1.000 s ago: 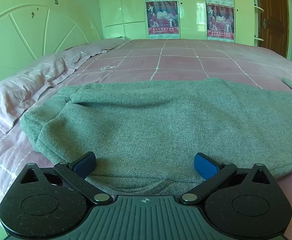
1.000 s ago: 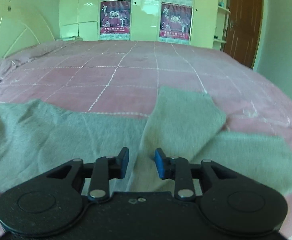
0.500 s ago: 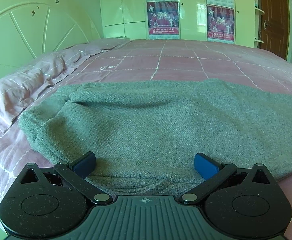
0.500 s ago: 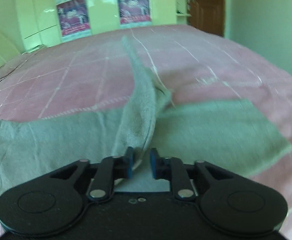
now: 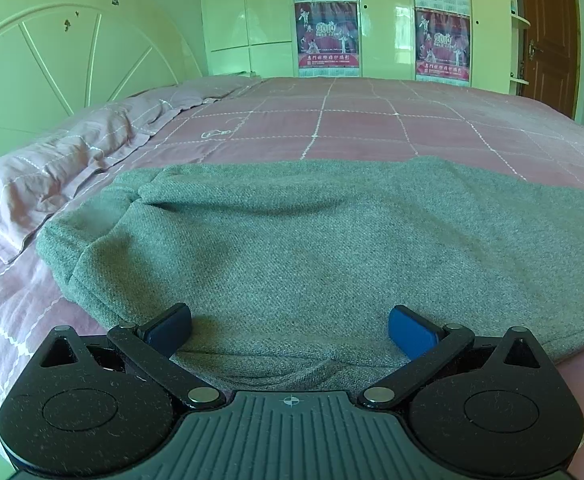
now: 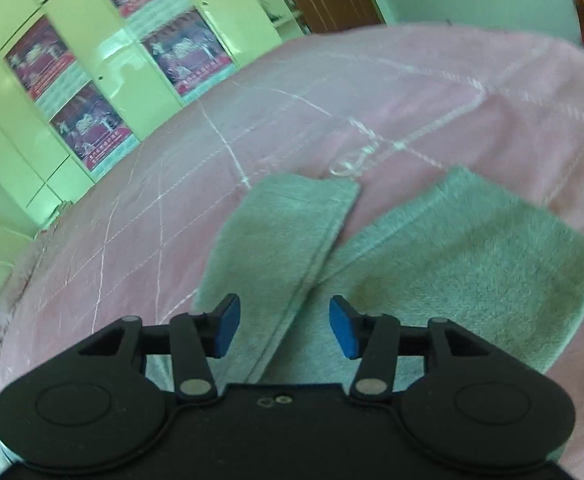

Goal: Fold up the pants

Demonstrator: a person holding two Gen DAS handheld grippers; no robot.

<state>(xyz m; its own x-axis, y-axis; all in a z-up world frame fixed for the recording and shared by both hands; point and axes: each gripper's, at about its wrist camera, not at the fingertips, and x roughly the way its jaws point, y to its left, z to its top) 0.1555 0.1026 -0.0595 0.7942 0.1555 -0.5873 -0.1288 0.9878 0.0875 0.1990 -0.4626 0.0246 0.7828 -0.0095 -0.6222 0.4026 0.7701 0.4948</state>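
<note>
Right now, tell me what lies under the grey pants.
The grey pants lie spread on the pink checked bedspread, visible all round them. Whatever is directly beneath the fabric is covered.

The right gripper (image 6: 284, 327), pinched on a lifted fold of the pants (image 6: 279, 236) half a second ago, now has its jaws spread and holds nothing. The raised pant leg now lies flat on the bed (image 6: 432, 92), just beside the other leg.
</note>
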